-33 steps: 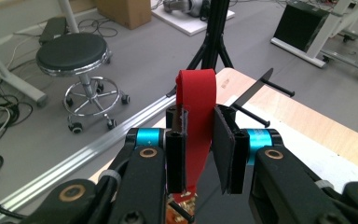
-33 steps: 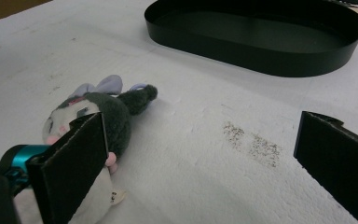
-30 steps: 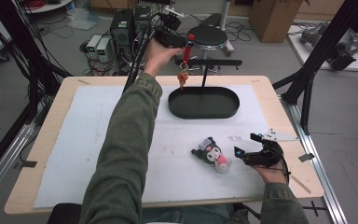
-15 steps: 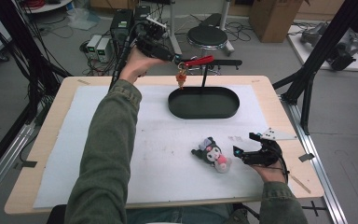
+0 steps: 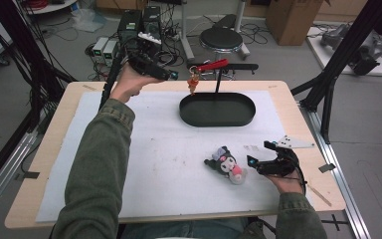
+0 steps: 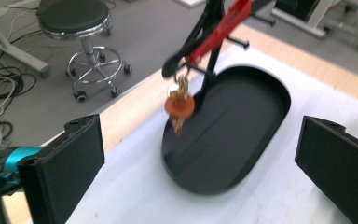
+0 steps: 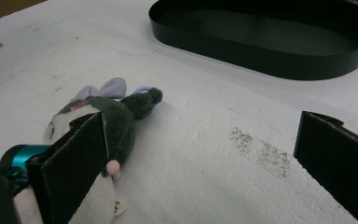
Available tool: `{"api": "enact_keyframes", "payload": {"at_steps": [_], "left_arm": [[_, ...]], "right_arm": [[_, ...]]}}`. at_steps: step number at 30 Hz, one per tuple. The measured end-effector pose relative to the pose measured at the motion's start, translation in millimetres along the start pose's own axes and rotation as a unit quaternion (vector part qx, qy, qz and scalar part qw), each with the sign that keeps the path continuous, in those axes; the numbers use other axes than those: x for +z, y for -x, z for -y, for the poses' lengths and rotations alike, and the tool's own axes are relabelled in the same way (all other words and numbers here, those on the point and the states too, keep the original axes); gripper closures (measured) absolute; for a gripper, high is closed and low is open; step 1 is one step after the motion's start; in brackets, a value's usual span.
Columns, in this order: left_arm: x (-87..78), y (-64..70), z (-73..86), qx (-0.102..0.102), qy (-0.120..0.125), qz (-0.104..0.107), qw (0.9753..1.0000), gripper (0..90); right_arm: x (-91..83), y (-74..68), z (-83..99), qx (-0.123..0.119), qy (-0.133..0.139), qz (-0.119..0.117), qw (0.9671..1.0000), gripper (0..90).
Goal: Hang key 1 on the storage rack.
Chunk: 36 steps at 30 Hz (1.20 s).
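Note:
A red-strapped keychain (image 5: 211, 64) with an orange charm (image 5: 193, 82) hangs from the arm of a black stand (image 5: 218, 82) that rises over a black oval tray (image 5: 218, 121). My left gripper (image 5: 166, 74) is held in the air left of the charm, open, with nothing between its jaws. In the left gripper view the charm (image 6: 179, 105) dangles ahead over the tray (image 6: 242, 140). A dark plush toy (image 5: 226, 163) with a pink nose lies on the white mat. My right gripper (image 5: 259, 154) rests just right of it, open. In the right gripper view the plush (image 7: 121, 119) lies beside the left jaw.
A white mat (image 5: 144, 149) covers the wooden table (image 5: 298, 99). The black tray (image 7: 265, 65) sits beyond the plush. A stool (image 5: 221, 37), cables and electronics boxes (image 5: 104, 49) stand on the floor behind the table. Black frame posts (image 5: 338, 64) flank the right side.
My left gripper let go of the keychain's red strap and drew back to the left. The keychain now hangs from the stand's arm. The right gripper and the plush stayed still.

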<state>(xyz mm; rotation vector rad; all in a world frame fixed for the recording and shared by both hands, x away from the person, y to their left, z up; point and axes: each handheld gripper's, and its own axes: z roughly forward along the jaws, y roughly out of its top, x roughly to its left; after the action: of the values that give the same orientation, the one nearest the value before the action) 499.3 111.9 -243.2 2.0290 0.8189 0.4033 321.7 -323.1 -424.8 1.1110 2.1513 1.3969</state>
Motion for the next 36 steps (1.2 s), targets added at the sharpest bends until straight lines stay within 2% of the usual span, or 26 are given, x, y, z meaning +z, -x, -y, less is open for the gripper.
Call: {"api": "enact_keyframes", "payload": {"at_steps": [6,11,15,27,36], "left_arm": [[-12.8,5.4,9.0,0.008,0.007,-0.008,0.9999,1.7],[-20.3,6.9,15.8,0.008,0.008,-0.010,0.9999,1.7],[-25.4,6.8,23.8,0.006,0.007,-0.012,0.9999,1.7],[-44.1,2.7,61.7,-0.011,0.002,-0.026,0.9996,1.8],[-49.2,7.0,90.9,-0.015,-0.015,-0.023,0.9995,1.8]], "right_arm": [[-0.8,-0.4,-0.4,0.001,0.001,0.000,1.0000,1.9],[0.2,0.0,-0.9,-0.003,0.002,-0.001,1.0000,1.9],[0.1,-0.5,-0.9,0.003,0.000,0.000,1.0000,1.9],[-1.0,-1.5,-0.2,0.006,-0.007,-0.002,1.0000,1.9],[0.5,-2.4,-0.2,0.005,-0.009,-0.002,0.9999,1.9]]}}
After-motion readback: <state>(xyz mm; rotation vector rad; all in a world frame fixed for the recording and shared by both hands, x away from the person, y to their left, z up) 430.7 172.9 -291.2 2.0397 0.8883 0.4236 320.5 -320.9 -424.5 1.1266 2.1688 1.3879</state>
